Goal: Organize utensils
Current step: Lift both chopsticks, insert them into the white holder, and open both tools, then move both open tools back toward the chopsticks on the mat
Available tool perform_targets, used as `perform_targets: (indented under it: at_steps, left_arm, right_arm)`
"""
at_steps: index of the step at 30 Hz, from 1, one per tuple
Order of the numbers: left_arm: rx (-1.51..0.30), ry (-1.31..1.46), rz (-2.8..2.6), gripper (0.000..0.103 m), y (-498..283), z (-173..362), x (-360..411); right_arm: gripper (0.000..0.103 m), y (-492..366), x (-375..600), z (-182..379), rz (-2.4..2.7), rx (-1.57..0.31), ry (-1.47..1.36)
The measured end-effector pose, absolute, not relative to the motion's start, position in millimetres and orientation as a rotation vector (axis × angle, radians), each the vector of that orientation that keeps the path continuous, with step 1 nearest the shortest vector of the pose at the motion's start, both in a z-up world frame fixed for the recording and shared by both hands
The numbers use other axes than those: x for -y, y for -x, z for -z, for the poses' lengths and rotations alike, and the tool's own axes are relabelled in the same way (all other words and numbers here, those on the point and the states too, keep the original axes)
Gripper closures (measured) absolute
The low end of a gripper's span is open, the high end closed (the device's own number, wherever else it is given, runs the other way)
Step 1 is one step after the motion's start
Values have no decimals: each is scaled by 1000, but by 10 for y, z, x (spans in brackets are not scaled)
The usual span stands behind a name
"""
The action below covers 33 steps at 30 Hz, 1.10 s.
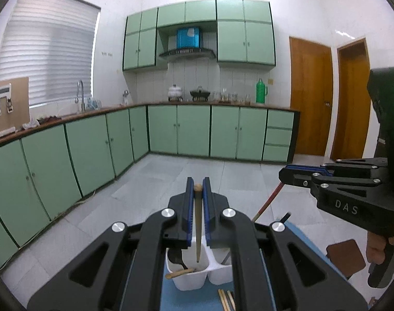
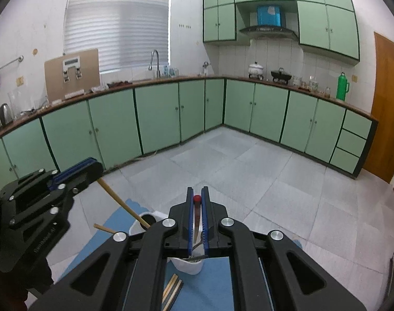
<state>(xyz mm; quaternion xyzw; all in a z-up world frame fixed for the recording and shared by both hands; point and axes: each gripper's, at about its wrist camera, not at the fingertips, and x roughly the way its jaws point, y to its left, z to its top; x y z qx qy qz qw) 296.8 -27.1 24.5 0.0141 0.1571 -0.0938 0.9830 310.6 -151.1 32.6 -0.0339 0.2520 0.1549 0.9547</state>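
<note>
Left gripper [image 1: 197, 188]: clamped on a wooden utensil [image 1: 198, 223] above the white holder [image 1: 189, 281].
Right gripper [image 2: 197, 194]: clamped on a red-tipped utensil [image 2: 197, 216].
Done: spoon [image 1: 176, 258] in holder.
Left: chopsticks [image 2: 172, 289] lying on the blue mat [image 2: 215, 282], near the holder.

Only thing I can actually read is "DAS" in pale letters on the side of the black plastic right gripper [image 1: 283, 175]. The black left gripper [image 2: 97, 167] has embossed lettering too, too blurry to read.

Black grippers [image 1: 197, 184], blue pads, silver screws, seemingly "DAS" lettering.
</note>
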Motion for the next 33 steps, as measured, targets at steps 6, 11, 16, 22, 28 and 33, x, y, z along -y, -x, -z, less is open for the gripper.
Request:
perform_targets:
  at_steps: [6,11,16,22,28,33]
  left_arm:
    - [-385,-24,190,97,-3148,4,228]
    - [-410,3,186,88,-3168,23,115]
    - [-347,12,181,66,-2880,-177,20]
    - [-297,4,170,49,-2341,-262,16]
    - [-334,23,172,41,-1855,32,11]
    - [-411,6,163,35,-1541,523,4]
  right_arm:
    - [97,-3176,1427,-129,-325,-558,95]
    - [94,-3134,1488,-138,-310,-550,96]
    - [81,-2898,1705,-302,-265,-494,66]
    - [48,-2407,1894,-344,-218,-413,62]
    - [23,-1832,1967,24,-178,-399,38]
    - [12,-1479,1981,472,-131,-437,-2]
